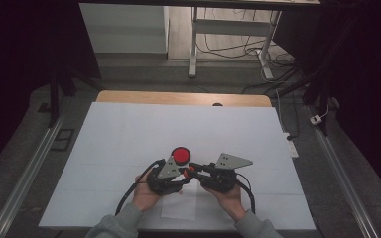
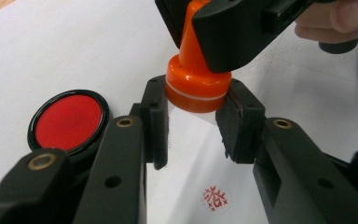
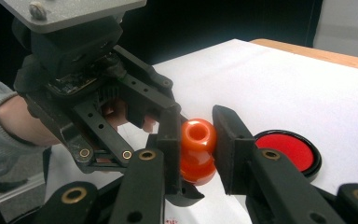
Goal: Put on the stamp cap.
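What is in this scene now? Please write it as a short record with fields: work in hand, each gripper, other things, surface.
work in hand: an orange stamp held above the white sheet
left gripper: shut on the stamp's wide base
right gripper: shut on the stamp's upper handle
ink pad: round, red, in a black case, open on the sheet, apart from the stamp
red print: already on the paper below the stamp
surface: white sheet over a wooden table
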